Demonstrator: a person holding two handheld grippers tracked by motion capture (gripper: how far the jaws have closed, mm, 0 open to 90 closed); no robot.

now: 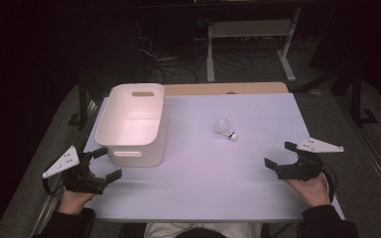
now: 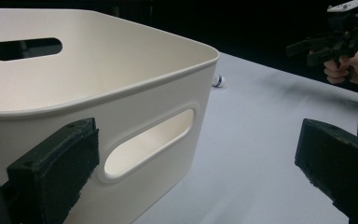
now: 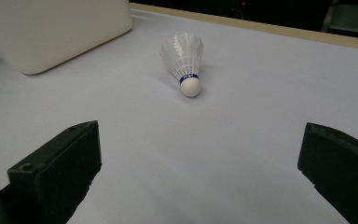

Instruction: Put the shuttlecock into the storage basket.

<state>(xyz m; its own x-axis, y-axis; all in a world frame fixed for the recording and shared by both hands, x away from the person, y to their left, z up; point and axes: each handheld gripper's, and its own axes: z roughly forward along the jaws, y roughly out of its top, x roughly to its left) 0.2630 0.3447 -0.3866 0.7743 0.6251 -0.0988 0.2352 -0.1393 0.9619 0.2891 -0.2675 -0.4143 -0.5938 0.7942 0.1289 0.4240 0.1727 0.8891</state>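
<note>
left gripper (image 1: 100, 163): jaws spread, beside bin (image 1: 134, 124) | right gripper (image 1: 279, 154): jaws spread, empty | shuttlecock (image 1: 226, 130): lying, apparently, on table (image 1: 218, 188)

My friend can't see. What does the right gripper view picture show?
A white shuttlecock lies on its side on a pale table, cork tip toward the camera. The right gripper has its black jaws open, nothing between them. A white bin stands at upper left.
</note>
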